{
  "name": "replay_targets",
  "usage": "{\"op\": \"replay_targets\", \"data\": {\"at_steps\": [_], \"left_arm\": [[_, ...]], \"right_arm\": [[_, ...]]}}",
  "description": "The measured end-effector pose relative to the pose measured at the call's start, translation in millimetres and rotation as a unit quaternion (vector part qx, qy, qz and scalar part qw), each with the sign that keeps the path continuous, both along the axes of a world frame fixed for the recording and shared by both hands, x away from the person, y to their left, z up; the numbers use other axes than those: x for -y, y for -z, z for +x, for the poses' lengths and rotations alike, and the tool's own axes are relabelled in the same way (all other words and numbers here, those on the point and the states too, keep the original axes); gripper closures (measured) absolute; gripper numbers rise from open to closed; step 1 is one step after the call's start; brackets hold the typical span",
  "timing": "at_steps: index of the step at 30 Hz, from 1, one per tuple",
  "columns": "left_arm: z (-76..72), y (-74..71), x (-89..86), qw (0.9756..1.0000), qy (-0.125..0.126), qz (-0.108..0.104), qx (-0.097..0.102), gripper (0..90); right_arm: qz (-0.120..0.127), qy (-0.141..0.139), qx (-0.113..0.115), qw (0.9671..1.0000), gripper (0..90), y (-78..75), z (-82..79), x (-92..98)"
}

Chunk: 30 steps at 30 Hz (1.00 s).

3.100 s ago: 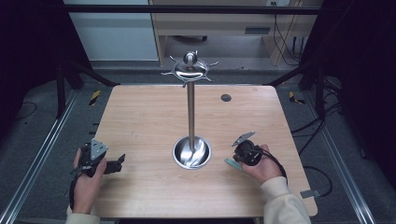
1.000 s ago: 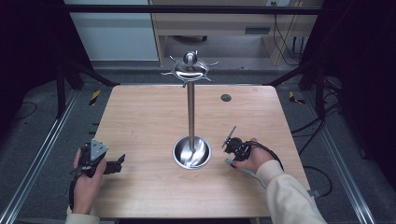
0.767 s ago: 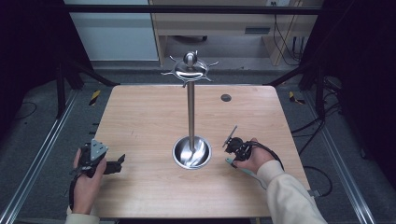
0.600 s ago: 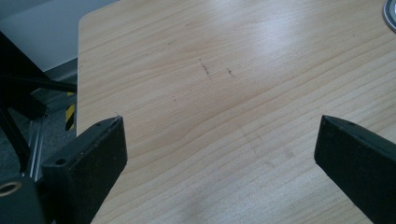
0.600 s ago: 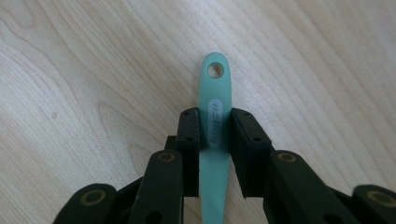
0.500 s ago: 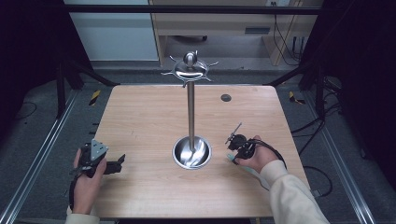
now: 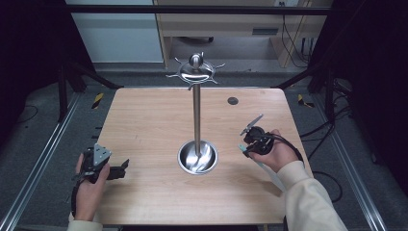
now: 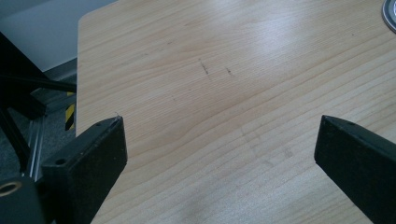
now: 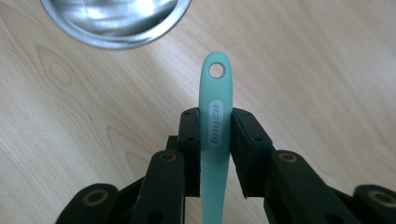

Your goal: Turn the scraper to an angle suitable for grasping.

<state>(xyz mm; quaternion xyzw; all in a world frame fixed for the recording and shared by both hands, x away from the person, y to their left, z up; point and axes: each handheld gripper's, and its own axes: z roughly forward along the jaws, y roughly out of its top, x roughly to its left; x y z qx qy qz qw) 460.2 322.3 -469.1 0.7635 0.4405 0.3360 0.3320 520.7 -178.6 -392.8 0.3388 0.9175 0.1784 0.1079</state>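
Observation:
A tall steel stand (image 7: 196, 108) with a hooked crown (image 7: 195, 72) rises from a round dished base (image 7: 197, 157) at the table's middle. To the right of the base, my right gripper (image 7: 246, 146) is shut on a teal utensil handle (image 9: 215, 126), whose holed tip (image 9: 216, 71) sticks out past the jaws toward the base rim (image 9: 116, 28). The handle's other end (image 7: 263, 168) runs back under the hand. My left gripper (image 7: 126, 166) rests at the table's front left, open, with bare wood between its black fingers (image 8: 88, 158).
The wooden table (image 7: 144, 120) has a small dark round hole (image 7: 233, 100) at the back right. Metal frame rails (image 7: 43, 154) run along both sides, and cables (image 7: 332, 183) lie on the floor to the right.
My right gripper has shifted a little away from the stand's base and turned slightly, still holding the teal handle. The left gripper has stayed put.

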Motion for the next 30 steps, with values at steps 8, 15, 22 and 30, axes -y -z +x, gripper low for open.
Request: {"op": "replay_targets", "data": {"at_steps": [8,15,22,30], "left_arm": [[-6.0,-2.5,-9.4,0.9997,-0.016,-0.018,0.005,2.2],[-6.5,-3.8,-13.3,0.9994,-0.023,-0.025,0.009,2.2],[-11.7,-3.2,-25.8,0.9976,-0.047,-0.051,0.008,2.3],[-12.2,-3.3,-27.3,0.9971,-0.054,-0.053,0.008,2.3]], "right_arm": [[0.079,0.016,0.064,0.9947,74.3,-39.4,-1.9,15.2],[0.135,0.022,0.109,0.9847,74.2,-70.8,-1.1,23.3],[0.193,0.030,0.159,0.9677,74.2,-99.8,6.7,13.8],[0.231,0.034,0.190,0.9536,74.2,-111.8,1.5,11.7]]}}
